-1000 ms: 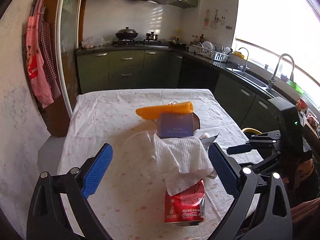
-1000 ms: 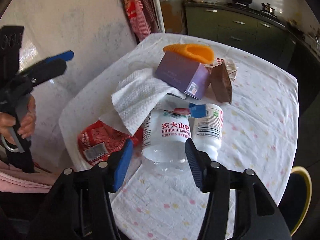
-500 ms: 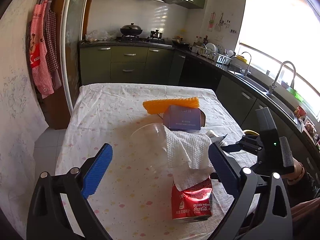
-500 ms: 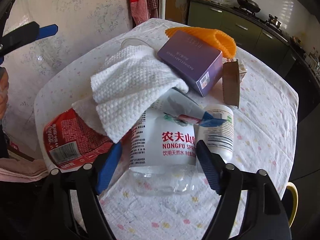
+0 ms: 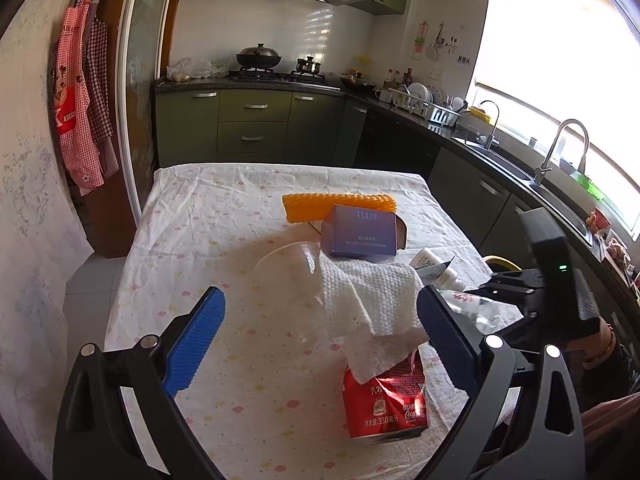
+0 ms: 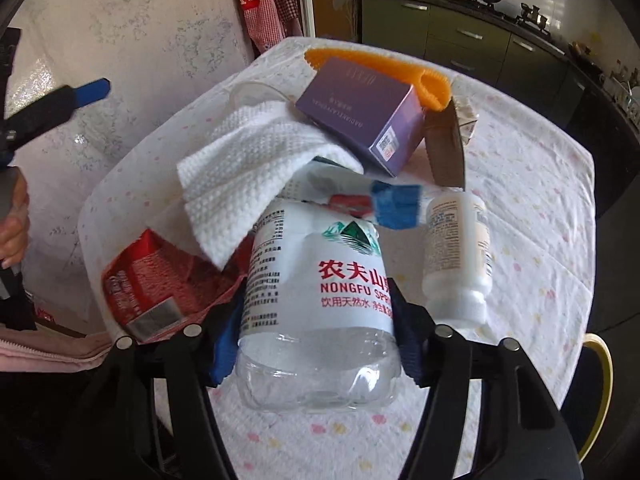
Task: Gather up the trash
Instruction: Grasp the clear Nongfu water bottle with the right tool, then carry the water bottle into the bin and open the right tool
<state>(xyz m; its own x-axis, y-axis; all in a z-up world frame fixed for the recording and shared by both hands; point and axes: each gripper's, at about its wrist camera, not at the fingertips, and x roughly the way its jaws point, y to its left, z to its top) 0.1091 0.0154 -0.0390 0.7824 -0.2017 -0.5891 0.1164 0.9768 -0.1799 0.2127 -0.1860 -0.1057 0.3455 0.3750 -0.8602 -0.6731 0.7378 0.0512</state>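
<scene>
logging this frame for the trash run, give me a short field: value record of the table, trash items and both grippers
surface: table under a floral cloth
right gripper: jaws closing around the clear water bottle, which lies on its side
left gripper: open, empty, hovering over the pile
pile: white paper towel draped over crushed red can; purple box; orange foam sleeve
beside bottle: small white bottle

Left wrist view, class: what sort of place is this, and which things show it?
Almost certainly a home kitchen: a wok on the stove, a sink tap under the window, and a dish rack on the counter.
</scene>
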